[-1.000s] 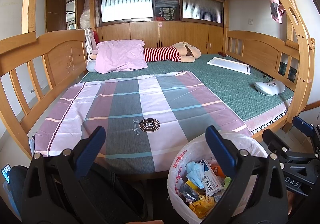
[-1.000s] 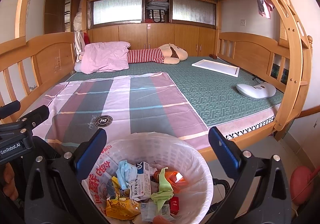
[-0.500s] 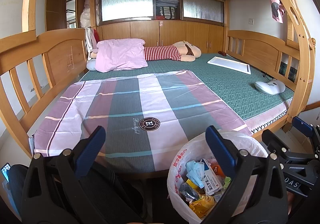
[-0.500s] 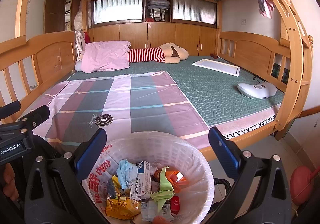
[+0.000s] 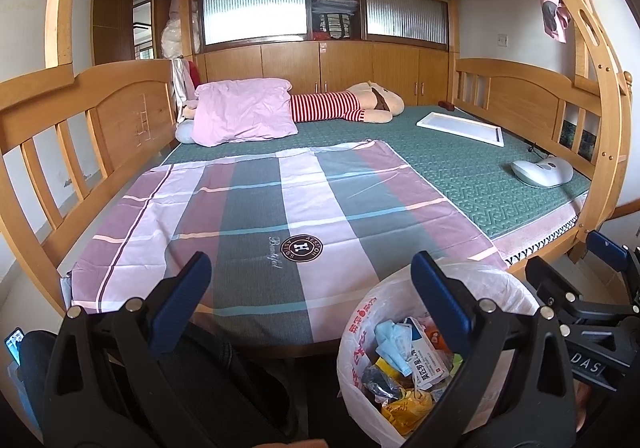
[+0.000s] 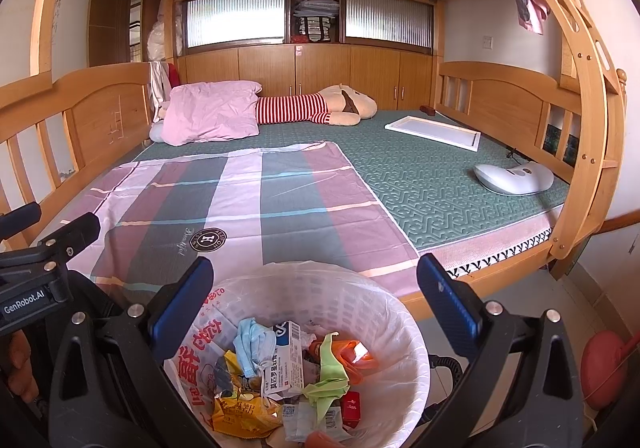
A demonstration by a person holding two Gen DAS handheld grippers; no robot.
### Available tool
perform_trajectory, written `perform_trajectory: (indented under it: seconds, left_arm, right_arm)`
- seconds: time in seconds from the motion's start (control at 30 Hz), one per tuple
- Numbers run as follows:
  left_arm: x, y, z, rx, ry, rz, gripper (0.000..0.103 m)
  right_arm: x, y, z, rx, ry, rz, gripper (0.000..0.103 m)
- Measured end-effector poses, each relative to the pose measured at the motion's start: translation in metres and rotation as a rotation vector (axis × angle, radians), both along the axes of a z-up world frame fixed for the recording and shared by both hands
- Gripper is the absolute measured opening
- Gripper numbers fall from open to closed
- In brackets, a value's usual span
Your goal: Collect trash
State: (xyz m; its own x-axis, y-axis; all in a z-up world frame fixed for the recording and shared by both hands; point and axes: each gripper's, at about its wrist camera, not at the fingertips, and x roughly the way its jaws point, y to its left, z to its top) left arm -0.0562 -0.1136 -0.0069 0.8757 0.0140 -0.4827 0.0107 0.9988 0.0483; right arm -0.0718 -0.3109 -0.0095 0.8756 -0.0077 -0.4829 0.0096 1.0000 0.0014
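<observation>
While both tools hang wide apart and empty at the foot of the bed (image 5: 460,175), the bin (image 6: 400,328) stands on the floor right against the bed's near edge, toward its right corner — a sensible spot, since anything picked off the mattress could be dropped straight down into it. A white bag (image 5: 360,344) lines the bin and folds over its rim, presumably so the whole load can be lifted out in one go. Inside lies the trash (image 6: 280,376): a blue mask, a medicine box, a yellow wrapper, a green scrap, something orange and a small red packet, heaped loosely and well below the rim.

The right tool (image 6: 312,296) hovers directly over the bin with its blue fingers released to either side of the opening, gripping nothing — the pose one would expect just above a drop point. The left tool (image 5: 310,298) is held just beside it, to the left, over the near edge of the bed, equally unclenched and empty; its right finger overlaps the bin's rim only in the view.

On the bed, a checked sheet (image 5: 280,207) covers the near left part, a pink pillow (image 5: 244,111) and striped plush toy (image 5: 344,107) lie along the far edge, and a white frame (image 6: 434,131) and white device (image 6: 514,177) sit toward the right edge. No loose litter shows on the mattress, so collecting looks largely done, or the remaining pieces lie out of view.
</observation>
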Motion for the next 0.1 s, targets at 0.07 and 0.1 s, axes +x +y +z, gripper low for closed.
perform_trajectory:
  seconds: [0.07, 0.1]
  left_arm:
    - [0.0006, 0.0004, -0.0004, 0.001, 0.005, 0.005, 0.099]
    - [0.0018, 0.0009, -0.0001, 0.001, 0.007, 0.006, 0.099]
  right_arm:
    - [-0.0003, 0.0004, -0.0007, -0.001, 0.0, 0.0, 0.099]
    - [0.0, 0.0, 0.0002, -0.001, 0.0, 0.0, 0.099]
